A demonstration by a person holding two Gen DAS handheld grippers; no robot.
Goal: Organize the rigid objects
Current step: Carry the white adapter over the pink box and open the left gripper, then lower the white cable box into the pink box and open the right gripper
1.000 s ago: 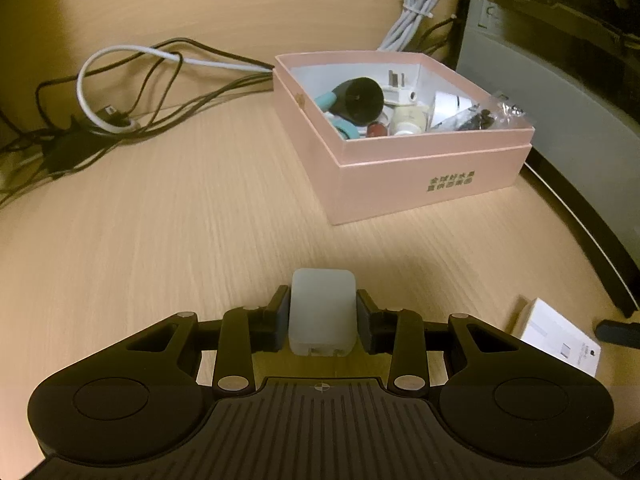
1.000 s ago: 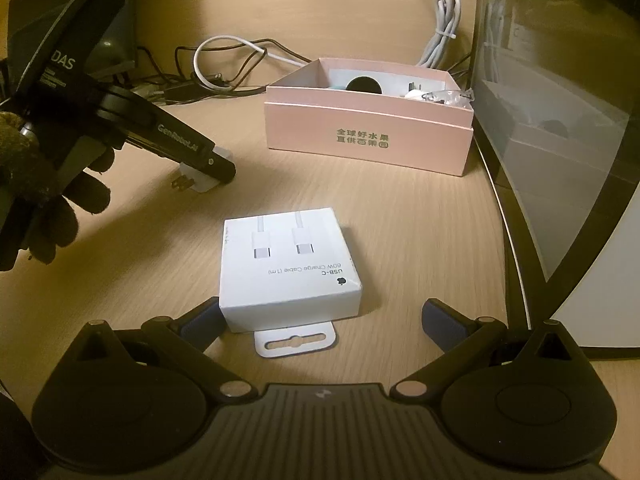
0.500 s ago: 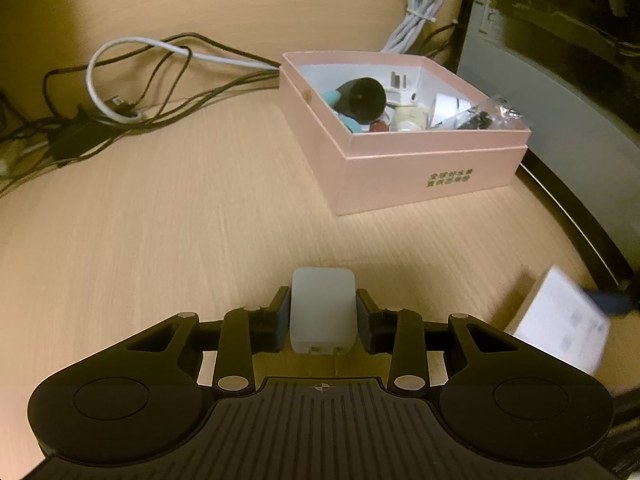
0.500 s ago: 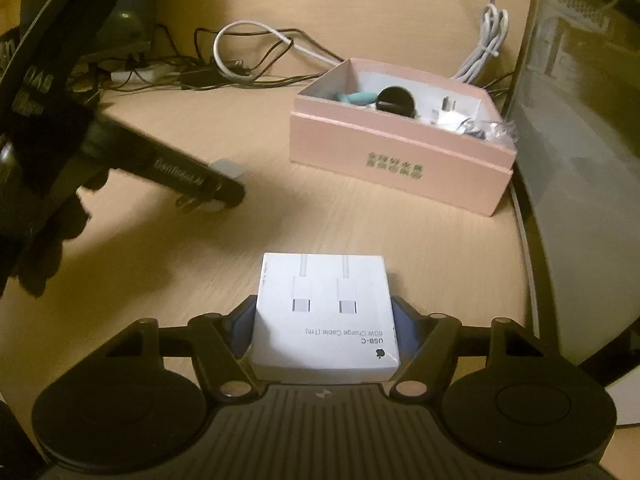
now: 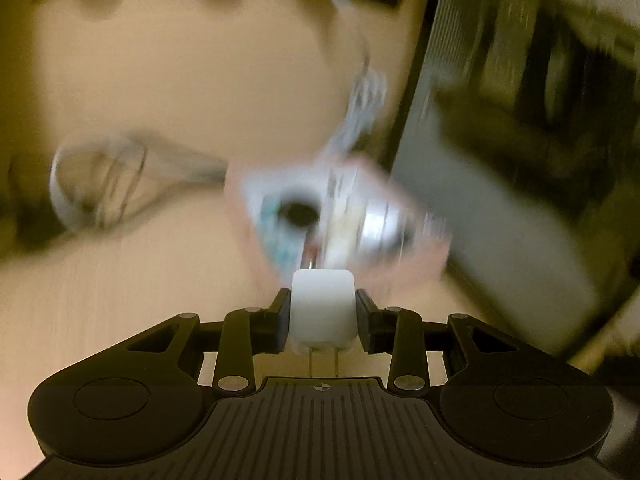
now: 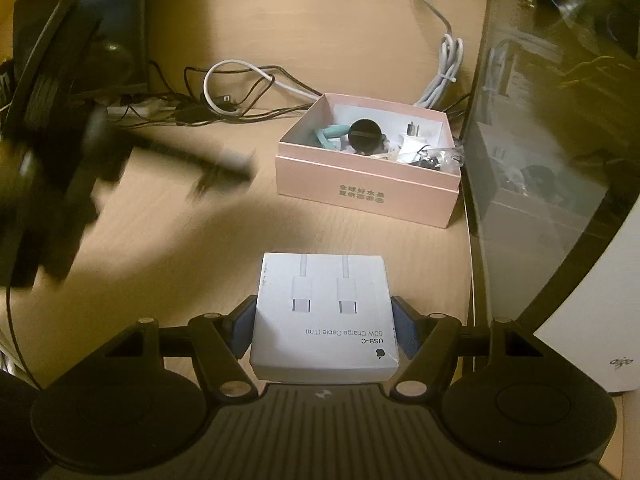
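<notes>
Left gripper (image 5: 322, 314) pinches a small white charger plug (image 5: 322, 312) btwn both fingers, prongs pointing back toward the cam. Straight ahead of it, v. blurred, sits the pink box (image 5: 340, 216) w/ mixed items inside; can't tell from this view if plug is over the box or just short of it. Right gripper (image 6: 324, 320) is clamped on a white USB-C cable box (image 6: 324, 316), one finger on each side, held above the wooden desk (image 6: 200, 240). Pink box lies ahead & slightly right of the right gripper, open top, holding a black round item (image 6: 364, 135), a teal piece (image 6: 328, 133) & small bits. In the right view the left gripper shows as a dark blur off to the left. Tangle of cables (image 6: 224, 92) beyond, glass-sided PC case (image 6: 540, 140) to the right.
</notes>
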